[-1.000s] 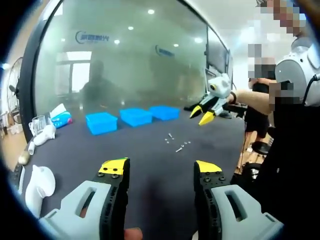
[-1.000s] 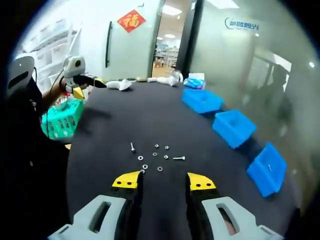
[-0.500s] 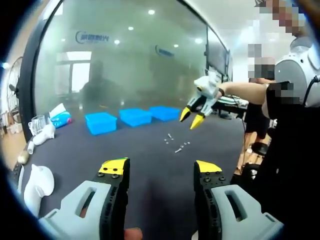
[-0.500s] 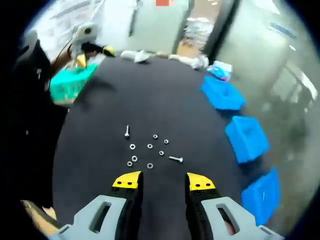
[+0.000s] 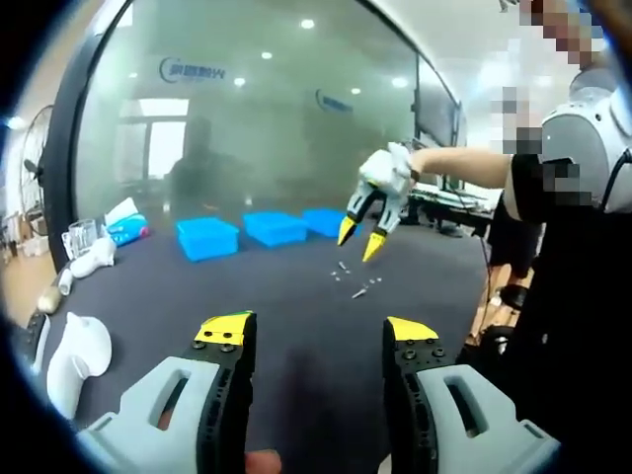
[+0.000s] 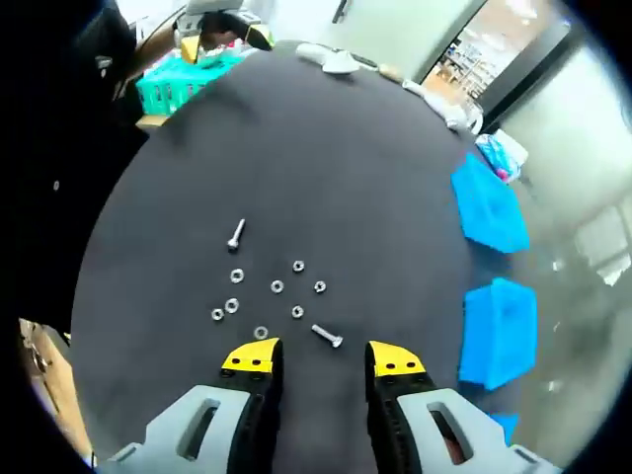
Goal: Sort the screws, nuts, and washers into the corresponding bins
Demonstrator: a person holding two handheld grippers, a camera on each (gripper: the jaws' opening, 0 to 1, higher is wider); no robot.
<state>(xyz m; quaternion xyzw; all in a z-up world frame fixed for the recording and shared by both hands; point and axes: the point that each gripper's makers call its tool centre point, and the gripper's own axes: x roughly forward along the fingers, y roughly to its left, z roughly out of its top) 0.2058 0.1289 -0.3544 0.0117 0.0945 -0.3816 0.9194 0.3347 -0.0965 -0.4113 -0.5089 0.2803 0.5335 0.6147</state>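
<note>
Sorting has barely begun, by the look of it: the small hardware lies loose on the dark table (image 6: 326,148), and the blue bins (image 5: 207,238) appear to hold nothing, though their insides are hard to read from here. In the right gripper view, the right gripper (image 6: 321,357) hangs over the scatter with its yellow-tipped jaws spread and empty. One screw (image 6: 326,336) lies just ahead of the gap between those jaws. A second screw (image 6: 236,233) sits farther out, on the far side of the cluster from the tips. Between the two screws, small nuts and washers (image 6: 277,287) are strewn apart from one another; which are nuts and which washers is too small to tell. Two bins (image 6: 498,333) stand well off to one side of the pile, near the table's edge.

In the left gripper view, the left gripper (image 5: 318,336) is held low over bare table, jaws spread and holding nothing, well short of the hardware (image 5: 355,282). Every piece is left to move, it seems; the near screw looks the likeliest first pick.
</note>
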